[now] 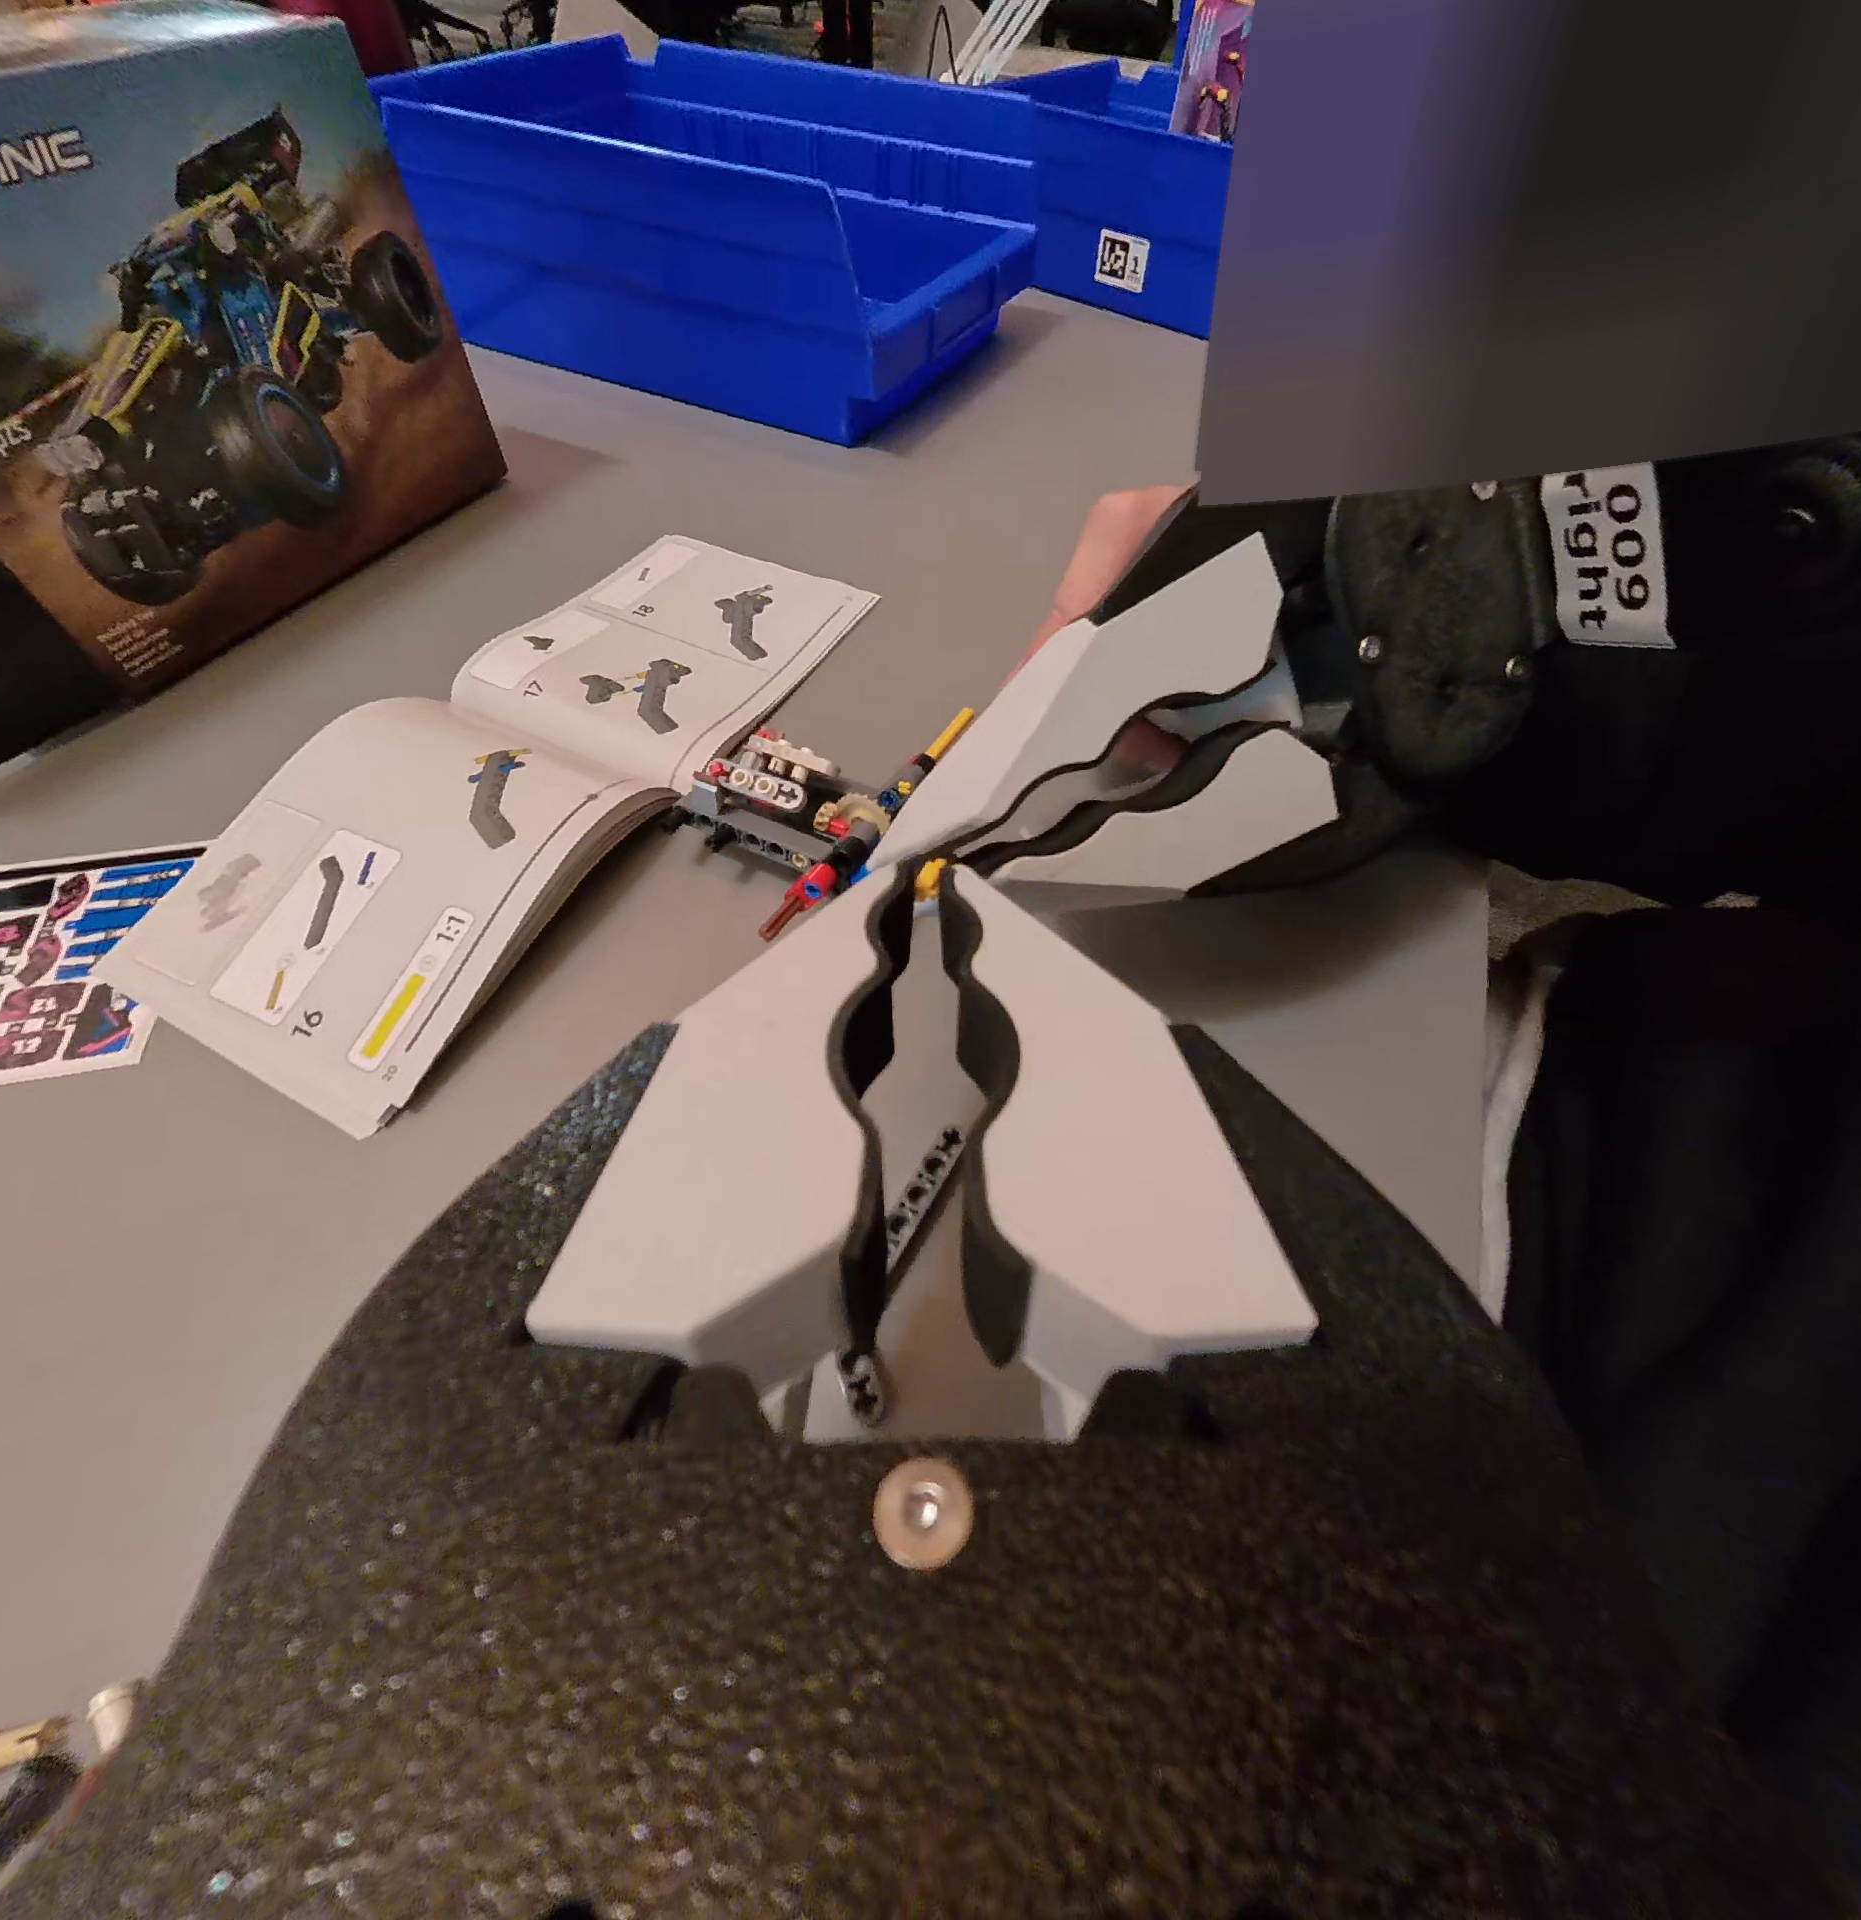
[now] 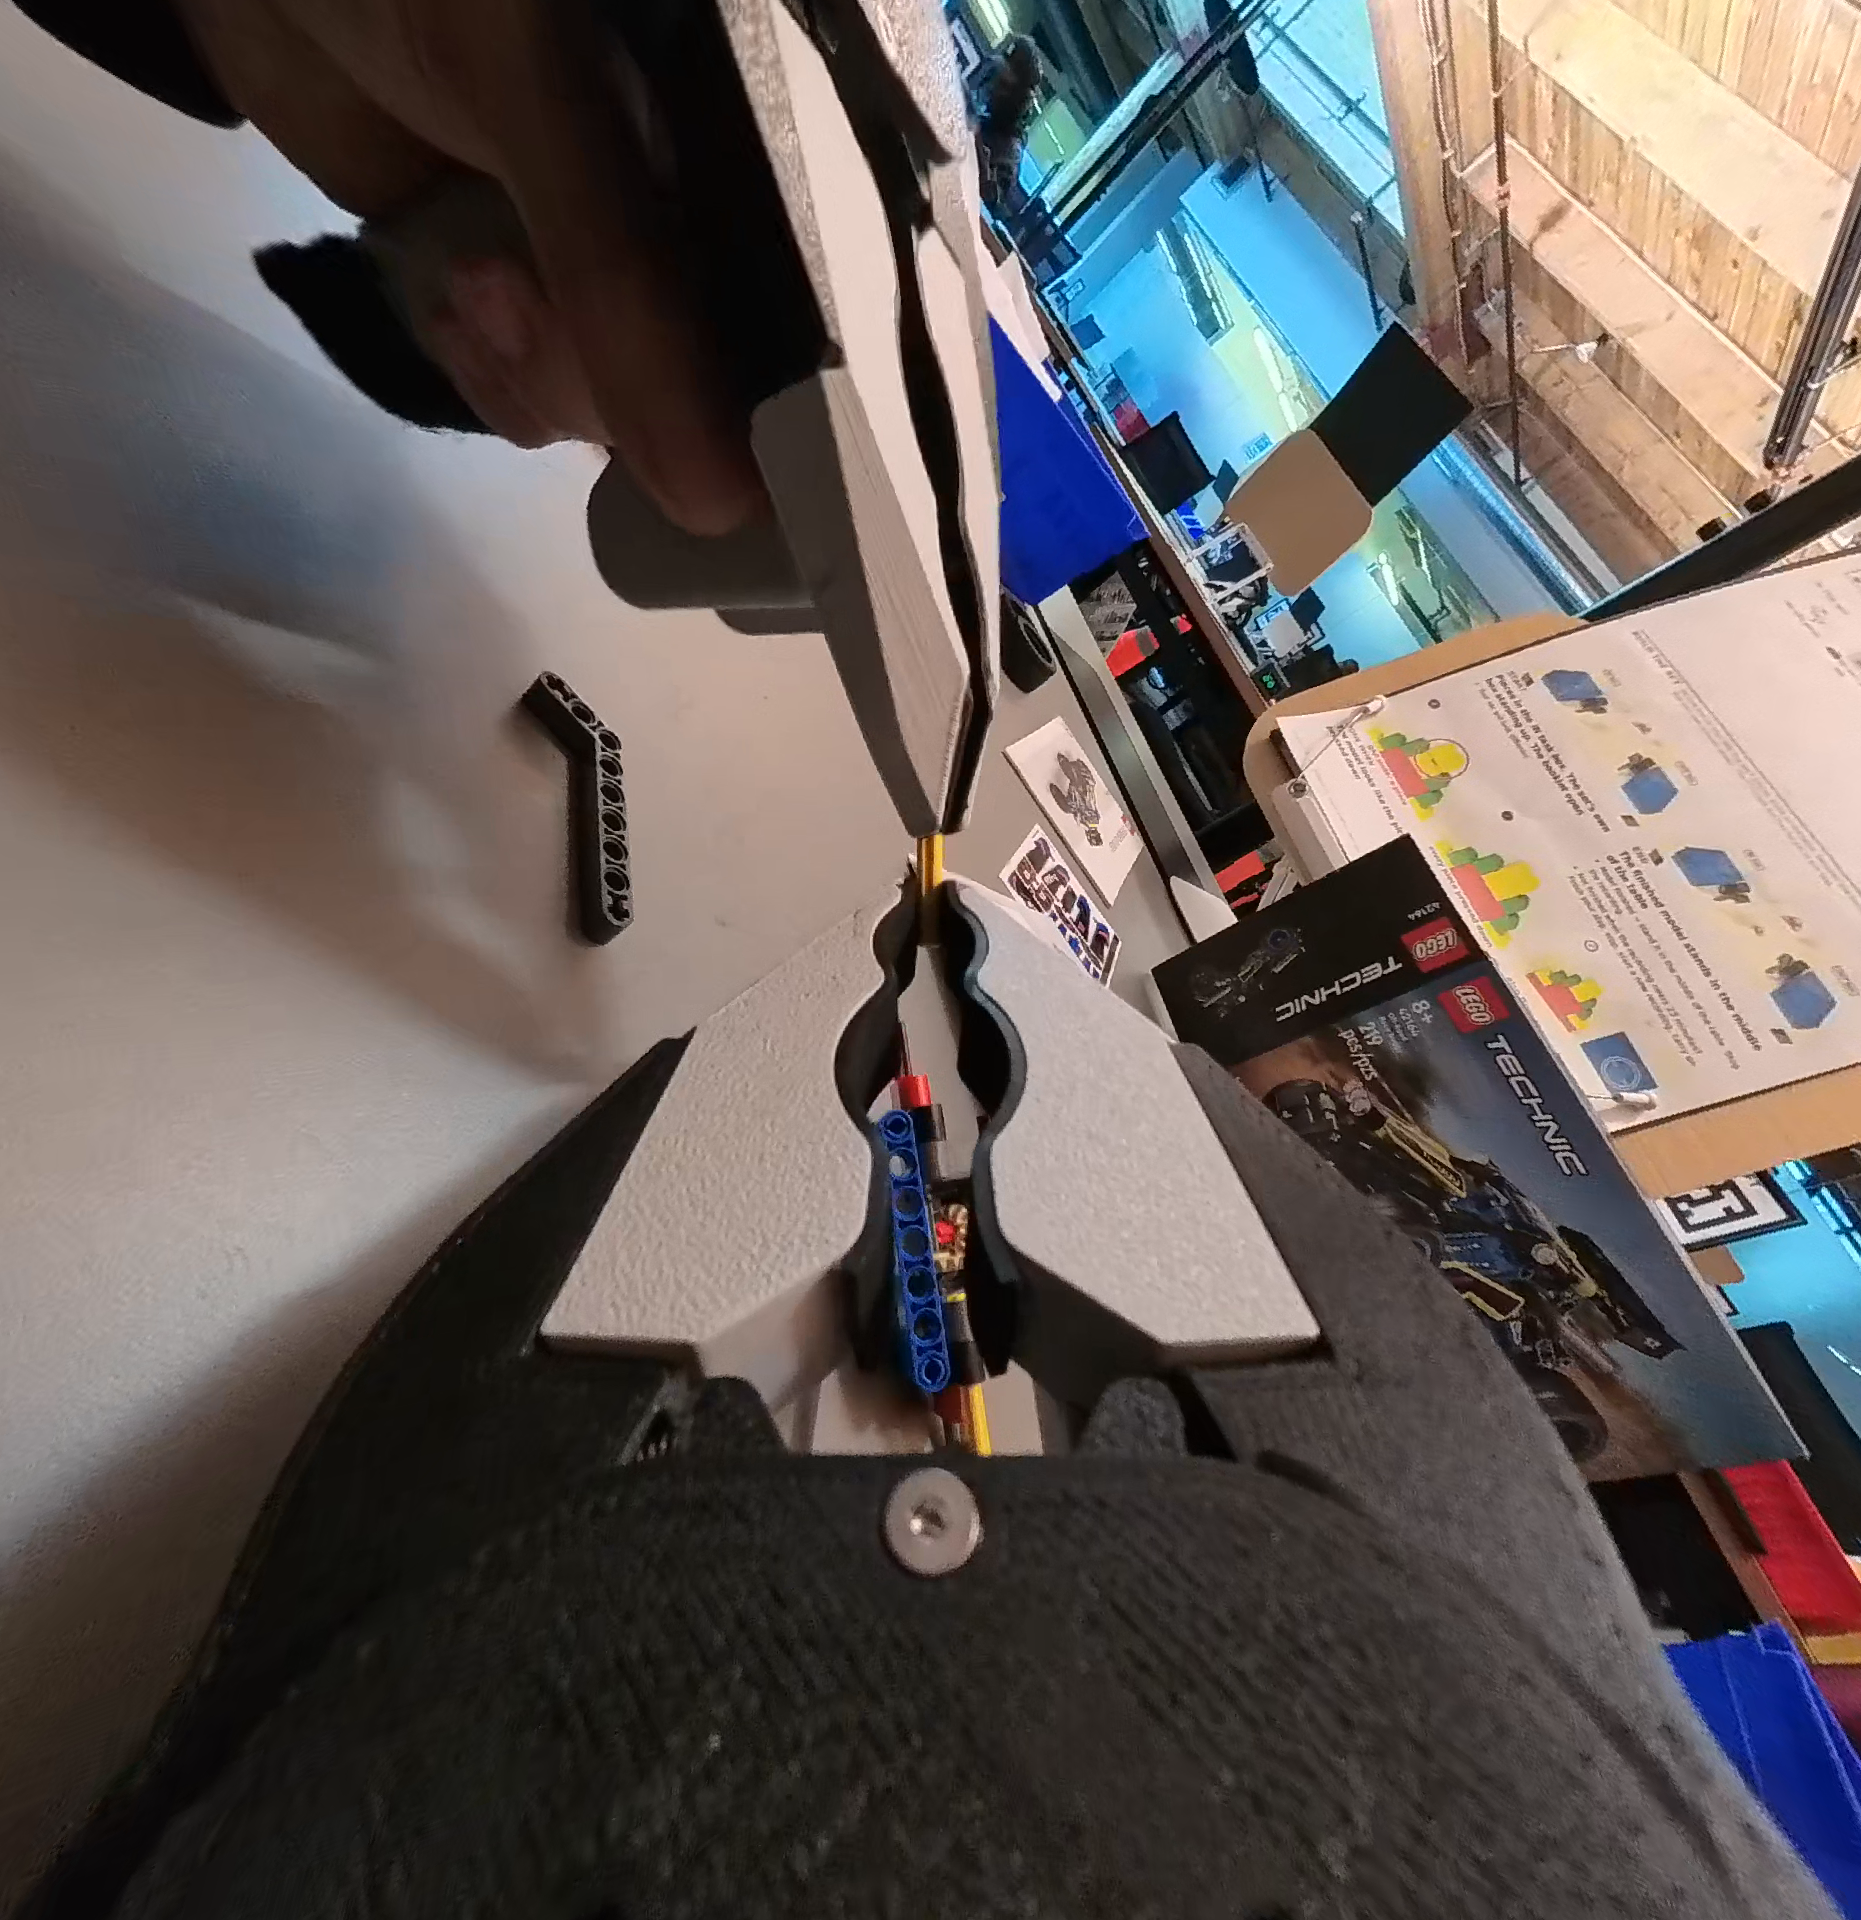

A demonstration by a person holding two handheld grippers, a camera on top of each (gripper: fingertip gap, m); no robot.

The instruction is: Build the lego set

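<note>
The left tool [image 1: 921, 883] and right tool [image 2: 931, 914] meet tip to tip above the desk [image 1: 230, 1299], each pinched shut on one yellow axle [image 2: 934, 883]. The left tool points straight ahead; the right tool angles in from the right.

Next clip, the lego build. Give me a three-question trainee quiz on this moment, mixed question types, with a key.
1. True or false: the bent black beam lies loose on the table, held by neither gripper.
2. What do the left gripper and the right gripper both pinch at their tips? A: a blue beam. B: a yellow axle. C: a sticker sheet.
3. Fill in: the instruction booklet lies ___ on the table, next to the partly built model.

Key: 1 true; 2 B, the yellow axle; 3 open.
</note>
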